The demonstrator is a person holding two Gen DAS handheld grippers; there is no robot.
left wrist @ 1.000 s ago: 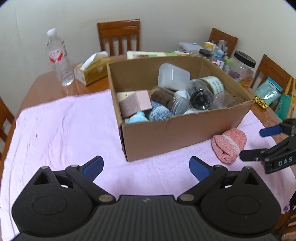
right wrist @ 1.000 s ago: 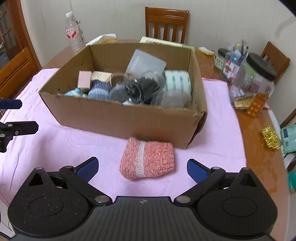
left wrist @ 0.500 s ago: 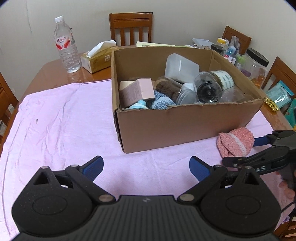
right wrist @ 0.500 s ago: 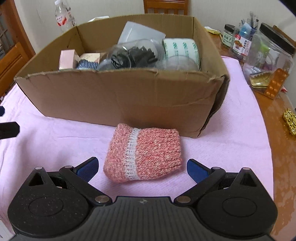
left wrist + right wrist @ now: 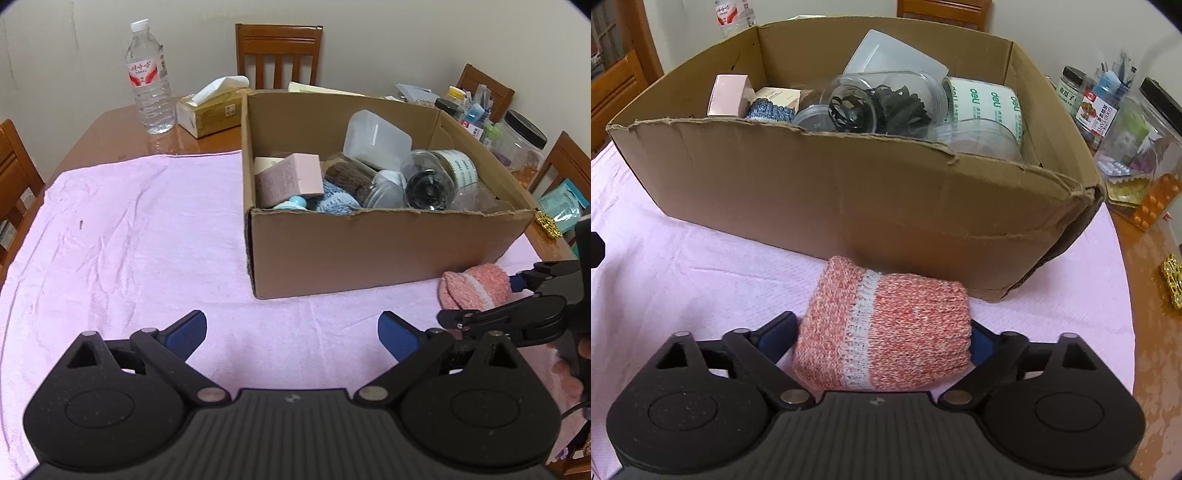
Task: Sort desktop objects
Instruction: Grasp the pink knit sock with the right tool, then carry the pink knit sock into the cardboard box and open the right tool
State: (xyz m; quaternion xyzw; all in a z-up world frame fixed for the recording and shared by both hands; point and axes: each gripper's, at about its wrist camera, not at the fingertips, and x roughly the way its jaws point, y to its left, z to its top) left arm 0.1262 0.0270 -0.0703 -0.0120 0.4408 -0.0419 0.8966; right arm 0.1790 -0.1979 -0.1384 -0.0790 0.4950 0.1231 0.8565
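A pink knitted roll with a white band (image 5: pixel 884 332) lies on the pink cloth (image 5: pixel 701 273) in front of the cardboard box (image 5: pixel 849 199). My right gripper (image 5: pixel 882 338) is open with the roll between its blue pads, which stand at its two ends. In the left wrist view the roll (image 5: pixel 474 286) and the right gripper (image 5: pixel 513 299) are at the right. My left gripper (image 5: pixel 291 330) is open and empty over the cloth, left of the box (image 5: pixel 369 254). The box holds jars, a pink carton, a tape roll and a blue knit.
A water bottle (image 5: pixel 149 77) and a tissue box (image 5: pixel 210 110) stand behind the cloth. Jars and bottles (image 5: pixel 1123 122) crowd the table right of the box. A gold trinket (image 5: pixel 1172 275) lies at the table edge. Wooden chairs surround the table.
My right gripper has moved forward and down until the pink roll sits between its fingers. My left gripper has drifted slightly and stays open.
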